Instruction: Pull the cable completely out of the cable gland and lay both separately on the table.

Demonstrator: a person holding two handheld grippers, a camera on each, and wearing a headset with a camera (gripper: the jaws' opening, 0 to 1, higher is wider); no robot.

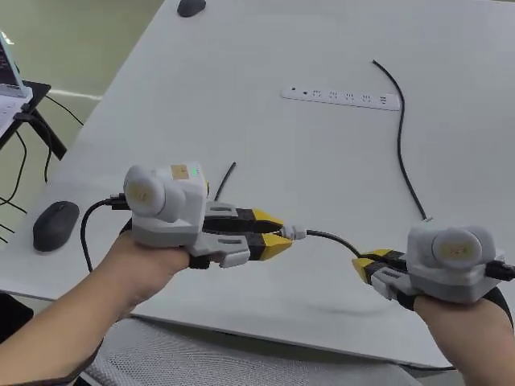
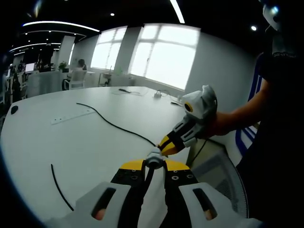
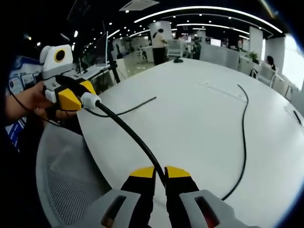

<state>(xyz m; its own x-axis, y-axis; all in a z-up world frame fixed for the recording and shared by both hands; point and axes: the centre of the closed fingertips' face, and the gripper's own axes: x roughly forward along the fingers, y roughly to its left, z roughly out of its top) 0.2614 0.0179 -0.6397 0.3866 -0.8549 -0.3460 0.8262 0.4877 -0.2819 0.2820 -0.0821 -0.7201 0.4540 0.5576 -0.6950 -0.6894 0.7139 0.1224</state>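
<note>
Cable (image 1: pixel 330 237) spans the gap between my two grippers, in the air over the near edge of the table (image 1: pixel 282 145). My left gripper (image 1: pixel 282 232) is clenched on the cable gland (image 1: pixel 296 233) at its jaw tips, and my right gripper (image 1: pixel 362 265) is clamped on the black cable just beyond it. The cable's long axis runs from the gland toward my right gripper, so I judge the pull should follow that line, right drawing away while left holds the gland firm.
</note>
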